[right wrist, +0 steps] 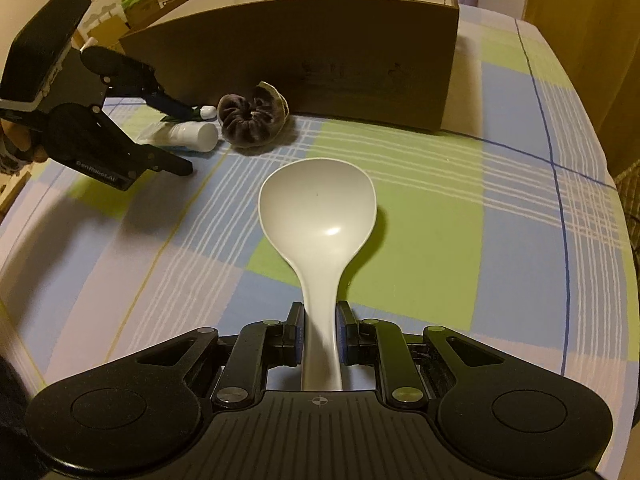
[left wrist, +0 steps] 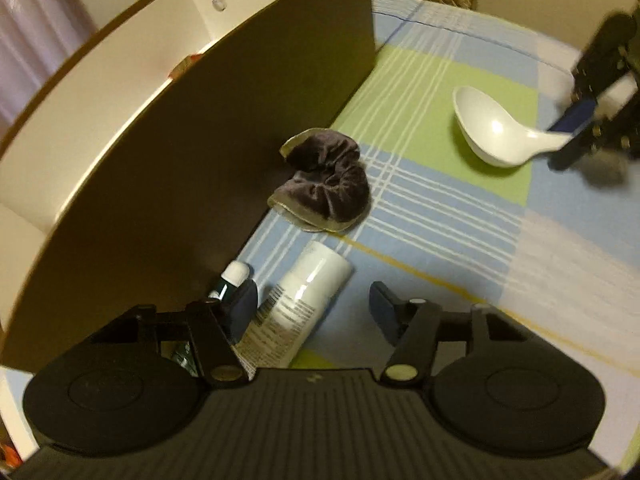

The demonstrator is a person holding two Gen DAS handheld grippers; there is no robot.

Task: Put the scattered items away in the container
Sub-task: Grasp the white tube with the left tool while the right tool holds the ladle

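The right gripper (right wrist: 319,330) held the white spoon (right wrist: 318,216) by its handle, jaws tight on both sides. The spoon's bowl hung just over the checked cloth (right wrist: 500,240) on the worktop. The left gripper (left wrist: 312,304) had its jaws wide around the white bottle (left wrist: 300,300), which lay beside a small green tube (left wrist: 228,280). A dark scrunchie (left wrist: 324,184) lay against the brown box (right wrist: 304,64).
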